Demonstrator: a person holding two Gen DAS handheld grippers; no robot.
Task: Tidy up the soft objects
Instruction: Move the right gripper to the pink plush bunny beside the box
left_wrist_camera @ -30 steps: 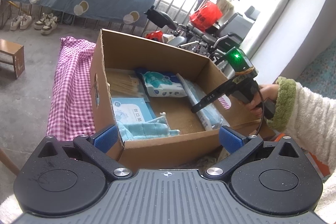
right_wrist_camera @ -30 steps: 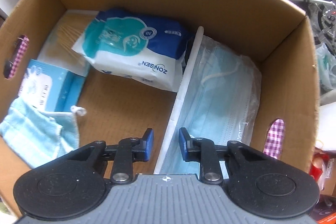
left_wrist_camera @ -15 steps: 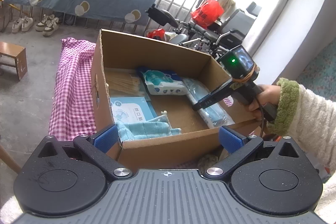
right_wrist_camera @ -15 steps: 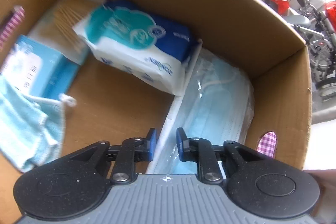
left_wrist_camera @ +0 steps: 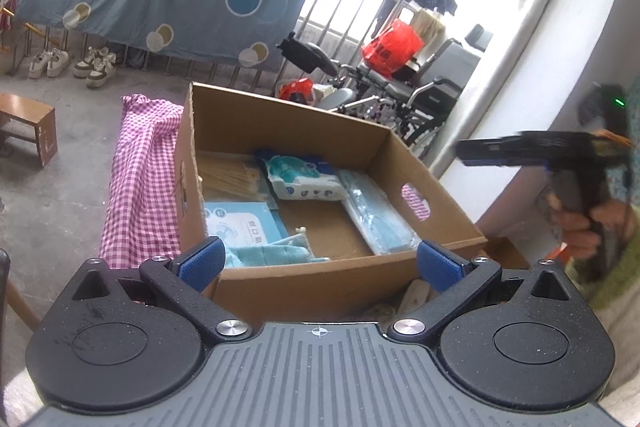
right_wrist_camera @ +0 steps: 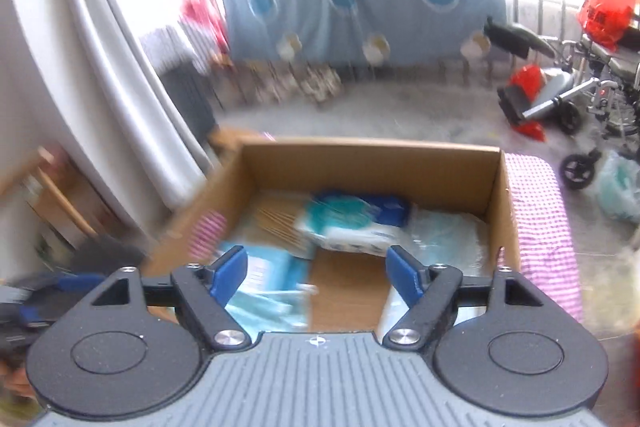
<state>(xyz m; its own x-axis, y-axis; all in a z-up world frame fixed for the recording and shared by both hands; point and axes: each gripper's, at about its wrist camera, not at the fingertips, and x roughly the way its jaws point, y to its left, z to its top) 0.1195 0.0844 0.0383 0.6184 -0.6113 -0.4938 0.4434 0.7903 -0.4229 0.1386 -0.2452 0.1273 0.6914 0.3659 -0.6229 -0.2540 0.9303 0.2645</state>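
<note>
Left gripper [left_wrist_camera: 319, 263] wide, empty, pitched down; right gripper [right_wrist_camera: 316, 269] opening, empty, at 3 o'clock.

We see a box [left_wrist_camera: 320, 279] of matt brown cardboard holding a glossy plastic wipes pack [left_wrist_camera: 304, 179], a clear shiny bag of masks [left_wrist_camera: 376, 215] and a soft blue woven cloth [left_wrist_camera: 272, 253]. A pink checked cloth [left_wrist_camera: 140, 179] lies beside it on the rough grey floor [left_wrist_camera: 52, 195].

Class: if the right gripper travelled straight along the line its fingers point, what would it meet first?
Probably the wipes pack inside the box. The right gripper, jaws opening and empty, aims down into it; blur leaves depth uncertain.
</note>
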